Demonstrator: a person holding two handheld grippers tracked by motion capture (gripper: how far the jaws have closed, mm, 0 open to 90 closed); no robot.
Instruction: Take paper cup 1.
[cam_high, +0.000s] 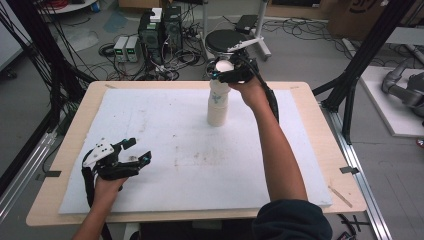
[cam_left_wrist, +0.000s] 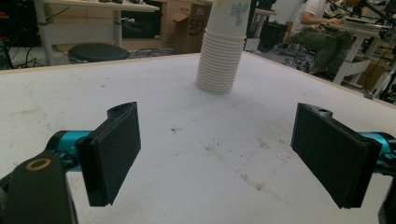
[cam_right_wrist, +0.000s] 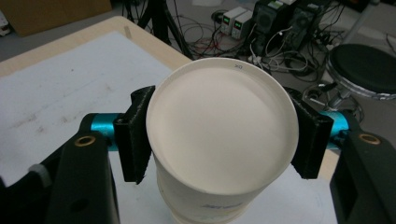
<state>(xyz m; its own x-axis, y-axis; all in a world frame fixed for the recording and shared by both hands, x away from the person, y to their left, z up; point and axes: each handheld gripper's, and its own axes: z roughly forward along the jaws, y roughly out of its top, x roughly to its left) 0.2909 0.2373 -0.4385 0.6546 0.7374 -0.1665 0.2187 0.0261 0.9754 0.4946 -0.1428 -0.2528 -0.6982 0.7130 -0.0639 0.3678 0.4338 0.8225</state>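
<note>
Cup (cam_right_wrist: 222, 135) clamped in right tool (cam_right_wrist: 224, 140) above stack (cam_high: 217, 112); left tool (cam_left_wrist: 219, 158) gapes.

Open white mat (cam_high: 175, 145) is left between the left claw (cam_high: 134, 150) and the cup stack (cam_high: 218, 107), the sole obstacle on the bench (cam_high: 310, 130).

The top cup (cam_right_wrist: 222, 135), white paper, upright and upside down with its flat base up, sits partly lifted on the stack (cam_high: 217, 112). The stack is a column of nested white cups standing upright toward the far middle of the mat (cam_high: 165, 150).
</note>
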